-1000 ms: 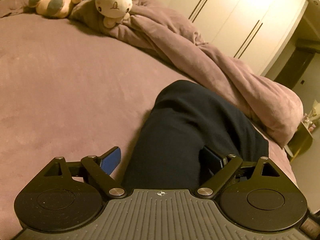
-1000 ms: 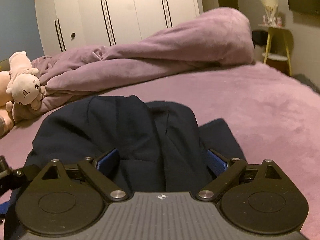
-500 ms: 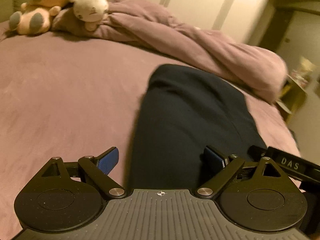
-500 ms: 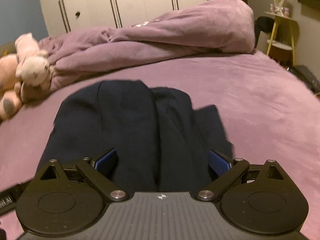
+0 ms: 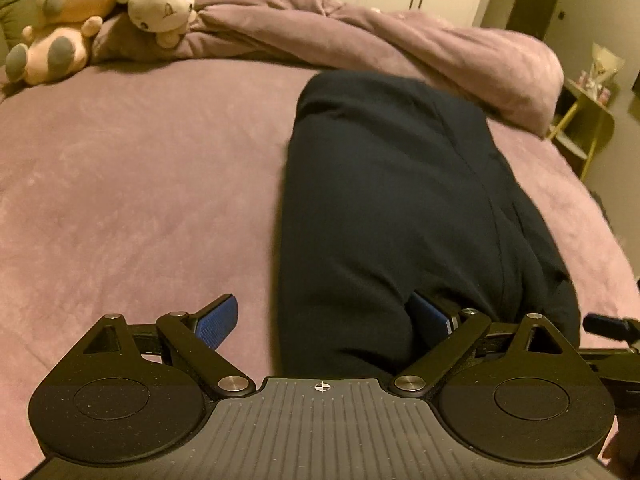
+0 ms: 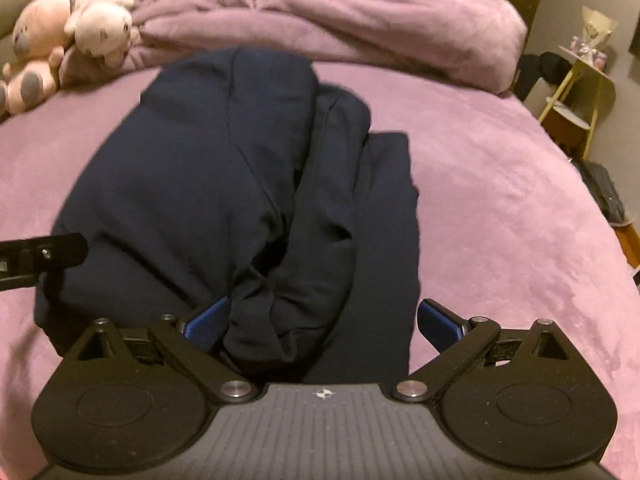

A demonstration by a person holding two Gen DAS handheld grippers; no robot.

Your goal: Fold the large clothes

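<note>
A dark navy garment point(image 5: 392, 208) lies folded lengthwise on the purple bed; it also shows in the right wrist view point(image 6: 240, 184). My left gripper point(image 5: 324, 320) is open at the garment's near left edge, with cloth between its blue pads point(image 5: 218, 320). My right gripper point(image 6: 324, 322) is open at the near end, with bunched cloth between its pads point(image 6: 438, 322). Neither pinches the cloth. The left gripper's side shows in the right wrist view point(image 6: 40, 260).
A purple bedsheet point(image 5: 140, 184) covers the bed. A rumpled purple duvet point(image 5: 380, 28) lies along the far side. Two plush toys point(image 5: 80, 16) sit at the far left. A yellow side table point(image 6: 580, 96) stands off the bed's right; white wardrobes are behind.
Both grippers have pulled back and risen, so more of the garment shows. The left view has swung right. Both stay open.
</note>
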